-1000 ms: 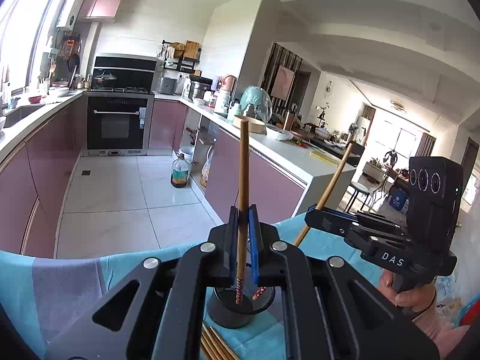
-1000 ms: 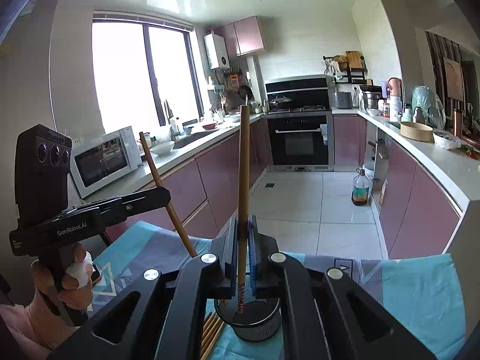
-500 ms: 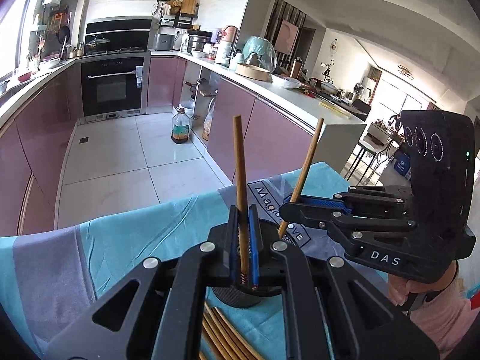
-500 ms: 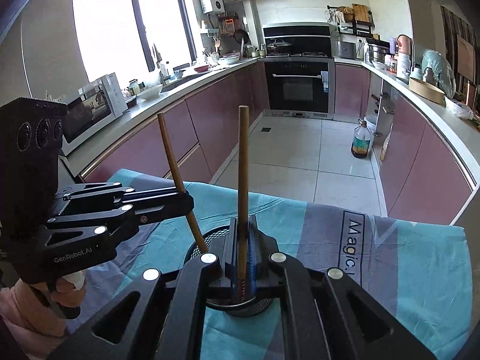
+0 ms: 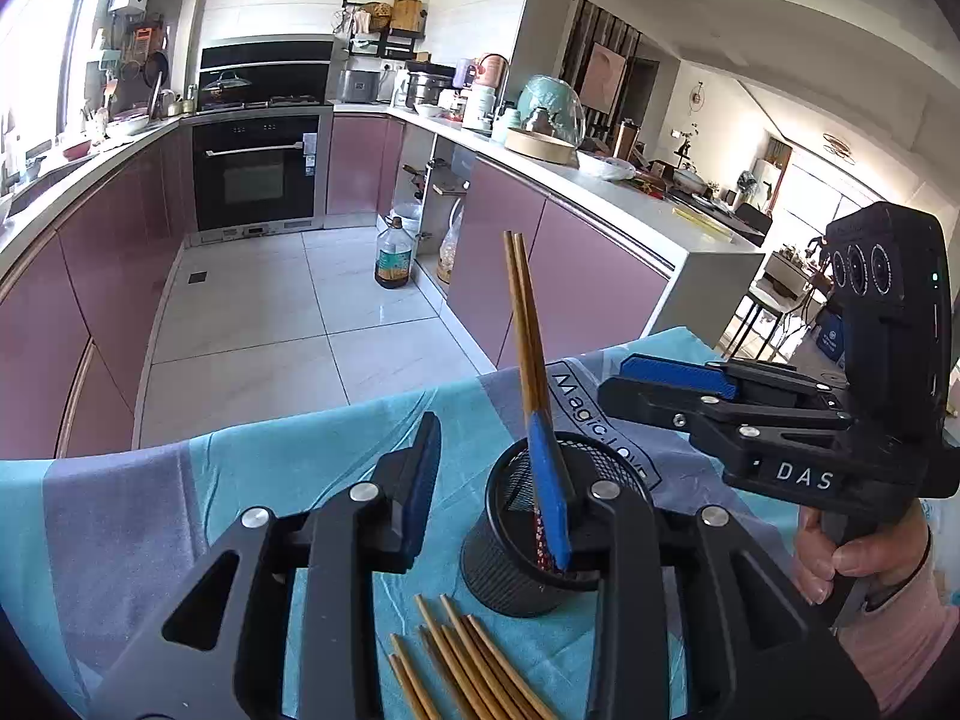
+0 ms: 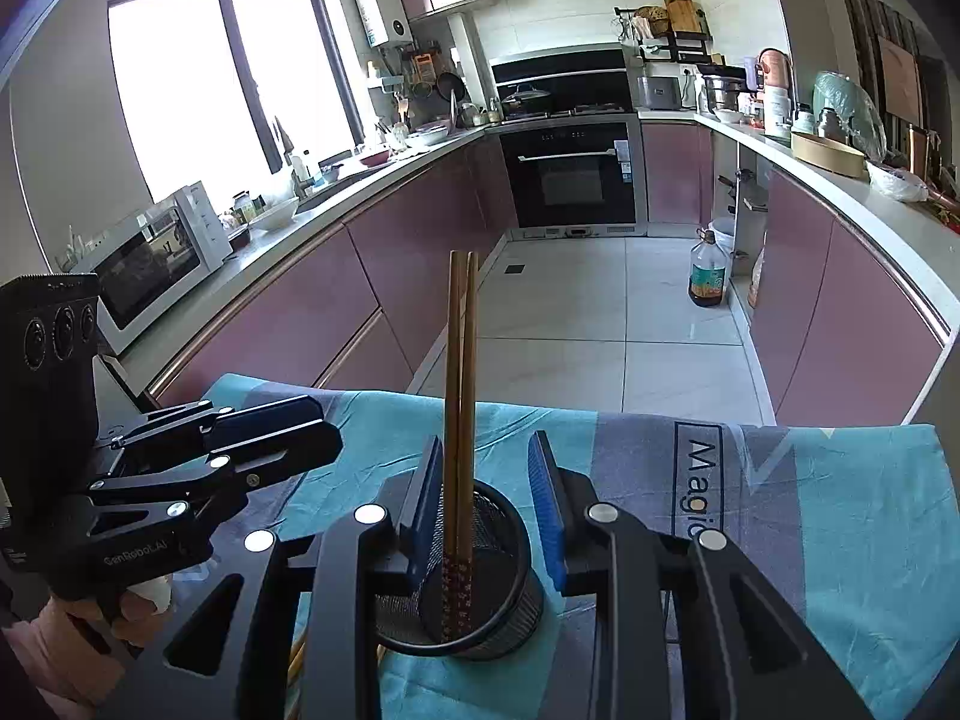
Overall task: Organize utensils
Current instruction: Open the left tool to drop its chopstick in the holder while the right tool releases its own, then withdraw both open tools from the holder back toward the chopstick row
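Note:
Two wooden chopsticks [image 5: 523, 324] stand side by side, leaning, in a black mesh cup [image 5: 510, 564] on the teal and grey cloth. They also show in the right wrist view [image 6: 459, 372], upright in the cup [image 6: 480, 606]. My left gripper [image 5: 486, 486] is open, its jaws spread either side of the cup's rim, holding nothing. My right gripper [image 6: 486, 504] is open too, jaws either side of the chopsticks. Several loose chopsticks [image 5: 462, 666] lie on the cloth in front of the cup.
The cloth [image 6: 840, 516] covers the table, whose far edge drops to the tiled kitchen floor. Each gripper shows in the other's view: the right one [image 5: 780, 420] at the right, the left one [image 6: 180, 480] at the left. Purple cabinets and an oven stand far behind.
Both grippers have opened and let go of their chopsticks, which now stand together in the mesh cup. Both grippers have come lower and closer to the cup.

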Demonstrator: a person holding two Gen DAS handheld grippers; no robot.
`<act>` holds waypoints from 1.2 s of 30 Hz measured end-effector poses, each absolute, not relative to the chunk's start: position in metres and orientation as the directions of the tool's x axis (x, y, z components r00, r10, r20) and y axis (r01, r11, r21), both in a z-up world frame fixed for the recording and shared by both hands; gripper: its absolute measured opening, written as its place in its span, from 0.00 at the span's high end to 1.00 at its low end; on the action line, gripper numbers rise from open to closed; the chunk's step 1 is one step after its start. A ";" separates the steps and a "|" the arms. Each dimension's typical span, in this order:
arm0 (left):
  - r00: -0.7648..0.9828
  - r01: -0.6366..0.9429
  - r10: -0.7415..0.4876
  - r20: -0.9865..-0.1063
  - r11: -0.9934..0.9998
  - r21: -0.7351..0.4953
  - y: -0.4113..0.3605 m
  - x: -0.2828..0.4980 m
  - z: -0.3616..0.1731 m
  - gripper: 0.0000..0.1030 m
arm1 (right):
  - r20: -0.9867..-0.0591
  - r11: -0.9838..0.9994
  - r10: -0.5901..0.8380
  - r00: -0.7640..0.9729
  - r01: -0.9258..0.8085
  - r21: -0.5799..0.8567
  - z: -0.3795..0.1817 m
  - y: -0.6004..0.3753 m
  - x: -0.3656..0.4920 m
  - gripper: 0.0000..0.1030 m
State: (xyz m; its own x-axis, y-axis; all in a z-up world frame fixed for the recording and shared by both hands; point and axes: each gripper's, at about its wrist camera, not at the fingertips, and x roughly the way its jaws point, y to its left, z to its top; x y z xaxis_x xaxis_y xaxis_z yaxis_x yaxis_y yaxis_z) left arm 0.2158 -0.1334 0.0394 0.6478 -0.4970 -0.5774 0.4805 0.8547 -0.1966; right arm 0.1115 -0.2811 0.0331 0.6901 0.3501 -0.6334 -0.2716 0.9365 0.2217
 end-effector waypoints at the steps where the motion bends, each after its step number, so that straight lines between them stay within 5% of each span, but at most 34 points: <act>1: 0.659 0.472 -0.487 -0.573 0.861 -0.189 -0.129 0.212 0.039 0.68 | -0.626 0.935 0.353 0.695 -0.275 0.222 0.034 -0.282 0.107 0.72; 5: 0.712 0.442 -0.444 -0.544 0.885 -0.145 -0.112 0.187 0.039 0.52 | -0.589 0.929 0.370 0.718 -0.297 0.221 0.041 -0.282 0.084 0.63; 11: 0.755 0.398 -0.379 -0.535 0.914 -0.085 -0.084 0.147 0.030 0.45 | -0.550 0.895 0.439 0.710 -0.398 0.200 0.038 -0.270 0.040 0.52; 23: 0.684 0.345 -0.282 -0.673 0.938 -0.043 -0.052 0.100 -0.046 0.43 | -0.702 0.881 0.451 0.551 -0.400 0.252 -0.038 -0.238 0.015 0.52; 36: 0.607 0.359 -0.279 -0.744 0.932 -0.056 -0.059 0.087 -0.082 0.43 | -0.769 0.909 0.381 0.514 -0.359 0.210 -0.067 -0.219 0.004 0.56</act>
